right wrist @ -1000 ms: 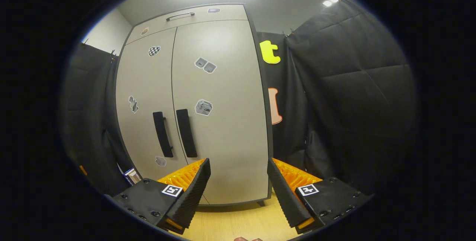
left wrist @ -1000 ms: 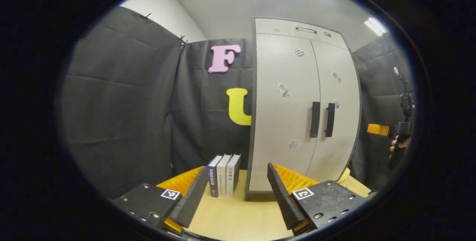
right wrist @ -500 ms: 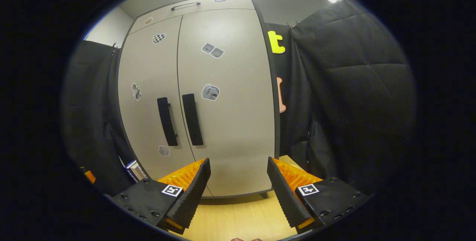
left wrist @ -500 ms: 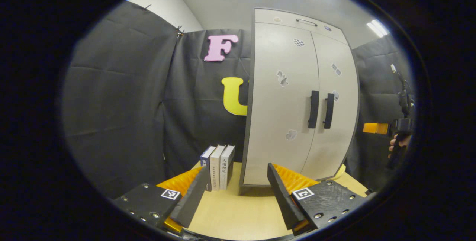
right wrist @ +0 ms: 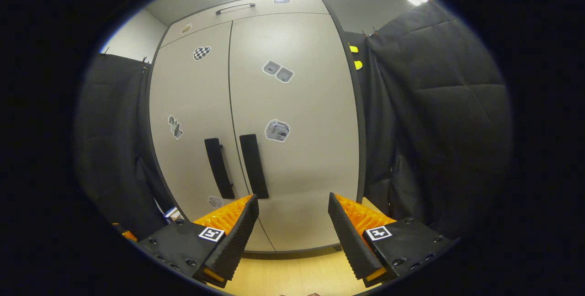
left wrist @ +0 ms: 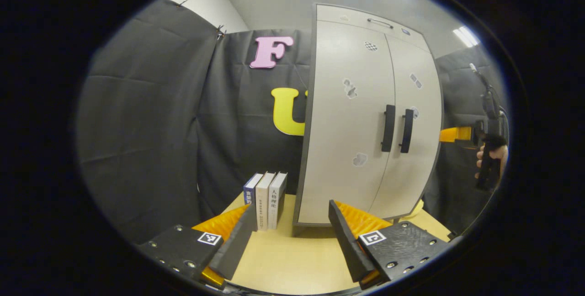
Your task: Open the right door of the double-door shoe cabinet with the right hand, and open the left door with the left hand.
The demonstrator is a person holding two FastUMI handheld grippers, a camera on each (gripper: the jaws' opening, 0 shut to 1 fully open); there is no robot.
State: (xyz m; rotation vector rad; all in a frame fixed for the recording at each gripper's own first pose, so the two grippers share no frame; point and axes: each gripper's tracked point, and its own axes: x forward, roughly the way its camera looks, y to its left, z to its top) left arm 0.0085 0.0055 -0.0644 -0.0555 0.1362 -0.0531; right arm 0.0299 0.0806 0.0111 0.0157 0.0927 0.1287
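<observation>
Beige, rigid-looking shoe cabinet (right wrist: pixel 256 127) stands shut on the counter (left wrist: pixel 292 259); its stiff vertical right handle (right wrist: pixel 254 166) likely offers the firmest hold, both grippers' jaws spread and empty.

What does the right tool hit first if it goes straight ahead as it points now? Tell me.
Probably the right door of the shoe cabinet, on its bare lower panel. The right tool is open, aimed right of the right handle, not at it. Nothing shows between tool and door, though depth is hard to judge.
</observation>
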